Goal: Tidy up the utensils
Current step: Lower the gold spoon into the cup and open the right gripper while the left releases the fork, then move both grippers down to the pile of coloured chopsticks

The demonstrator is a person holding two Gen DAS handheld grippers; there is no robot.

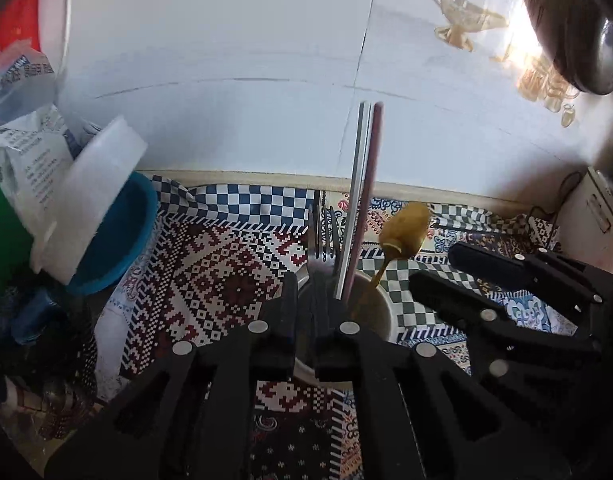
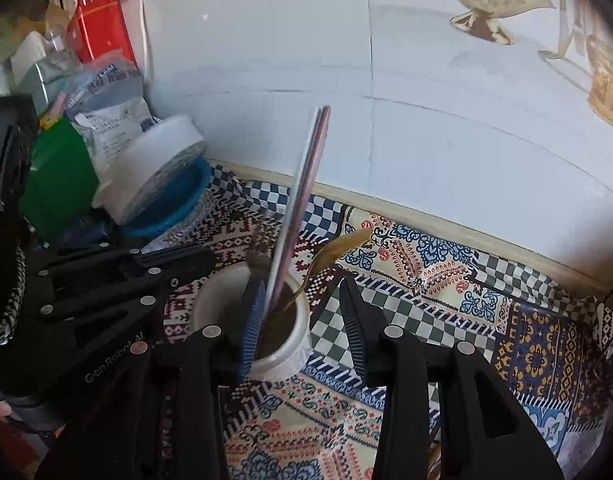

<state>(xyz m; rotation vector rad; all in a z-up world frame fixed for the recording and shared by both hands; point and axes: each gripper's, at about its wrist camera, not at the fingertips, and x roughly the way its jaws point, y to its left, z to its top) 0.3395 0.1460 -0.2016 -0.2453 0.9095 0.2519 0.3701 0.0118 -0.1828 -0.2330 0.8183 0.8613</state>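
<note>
A white cup (image 2: 290, 354) stands on the patterned cloth and holds chopsticks (image 2: 302, 196), a gold spoon (image 2: 338, 248) and a fork (image 1: 322, 240). The cup (image 1: 382, 312), chopsticks (image 1: 362, 200) and gold spoon (image 1: 406, 228) also show in the left wrist view. My left gripper (image 1: 312, 304) sits over the cup with its jaws close around the fork's handle. My right gripper (image 2: 302, 320) is open, its left finger (image 2: 252, 320) over the cup mouth, its right finger beside the cup.
A blue bowl (image 1: 118, 236) with a white plastic tub (image 1: 94, 196) leans at the left among bags and a green box (image 2: 58, 176). A red container (image 2: 98, 28) stands behind. The tiled wall is close behind the cup. A white appliance (image 1: 594, 216) sits at right.
</note>
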